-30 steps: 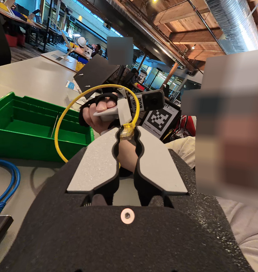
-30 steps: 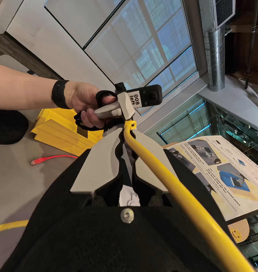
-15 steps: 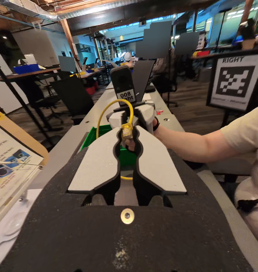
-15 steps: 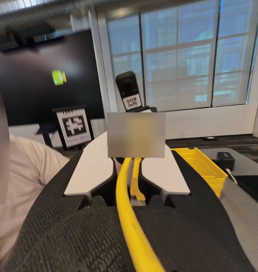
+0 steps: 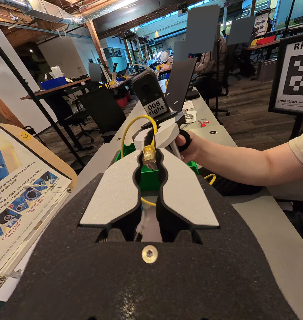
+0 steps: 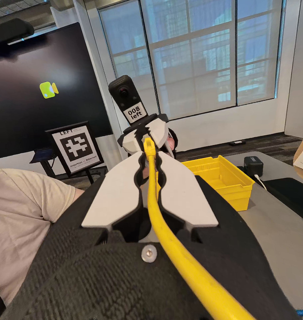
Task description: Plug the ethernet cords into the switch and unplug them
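Observation:
A yellow ethernet cord (image 6: 152,190) runs over my right gripper's body and out between its fingers. My right gripper (image 6: 150,153) stands open a little around the cord's ribbed boot, with a thin gap beside it. It also shows in the left wrist view (image 5: 152,143), tip to tip with my left gripper. My left gripper (image 5: 150,155) is shut on the cord's yellow plug (image 5: 148,155), clip side up, held in the air. The left gripper shows in the right wrist view (image 6: 143,138) just past the plug. I see no switch in either view.
A green bin (image 5: 192,168) sits on the grey table below the grippers, a yellow bin (image 6: 221,180) to the right. An instruction board (image 5: 17,199) stands at the left. Framed marker signs (image 6: 76,147) stand on the floor. A black device (image 6: 253,166) lies by the yellow bin.
Both grippers swung round together, staying tip to tip with the yellow cord between them. My left fingers closed in on the plug. My right fingers widened from a tight hold on the cord.

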### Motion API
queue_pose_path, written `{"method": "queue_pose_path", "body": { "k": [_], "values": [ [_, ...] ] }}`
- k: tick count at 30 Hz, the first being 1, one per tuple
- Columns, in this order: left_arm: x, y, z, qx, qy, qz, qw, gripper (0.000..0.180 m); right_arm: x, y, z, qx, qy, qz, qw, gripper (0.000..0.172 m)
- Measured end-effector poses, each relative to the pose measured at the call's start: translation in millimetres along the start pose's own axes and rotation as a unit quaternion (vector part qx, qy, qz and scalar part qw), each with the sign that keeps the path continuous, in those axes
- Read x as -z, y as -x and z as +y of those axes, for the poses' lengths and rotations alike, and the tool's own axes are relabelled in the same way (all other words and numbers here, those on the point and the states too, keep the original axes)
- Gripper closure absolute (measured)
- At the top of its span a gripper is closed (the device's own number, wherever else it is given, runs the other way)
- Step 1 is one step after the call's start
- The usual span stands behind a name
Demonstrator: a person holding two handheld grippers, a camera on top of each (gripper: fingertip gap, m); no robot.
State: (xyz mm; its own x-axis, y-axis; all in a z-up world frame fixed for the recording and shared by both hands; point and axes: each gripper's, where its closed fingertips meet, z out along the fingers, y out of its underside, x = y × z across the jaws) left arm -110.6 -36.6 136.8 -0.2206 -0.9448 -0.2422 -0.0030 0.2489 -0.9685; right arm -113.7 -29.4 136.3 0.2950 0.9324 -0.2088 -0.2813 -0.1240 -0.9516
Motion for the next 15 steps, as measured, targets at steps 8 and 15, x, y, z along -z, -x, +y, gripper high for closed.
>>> {"method": "queue_pose_path", "body": {
  "k": [8, 15],
  "values": [
    [-1.5, -0.2, 2.9, -0.016, 0.012, -0.009, 1.0, 0.167, 1.6, -0.2, 1.8, 0.004, 0.013, 0.008, 1.0, 0.16],
    [-1.8, -2.5, 3.2, -0.021, 0.019, -0.009, 1.0, 0.167, 2.5, 1.6, 2.0, 0.04, 0.024, 0.021, 0.999, 0.159]
  ]
}}
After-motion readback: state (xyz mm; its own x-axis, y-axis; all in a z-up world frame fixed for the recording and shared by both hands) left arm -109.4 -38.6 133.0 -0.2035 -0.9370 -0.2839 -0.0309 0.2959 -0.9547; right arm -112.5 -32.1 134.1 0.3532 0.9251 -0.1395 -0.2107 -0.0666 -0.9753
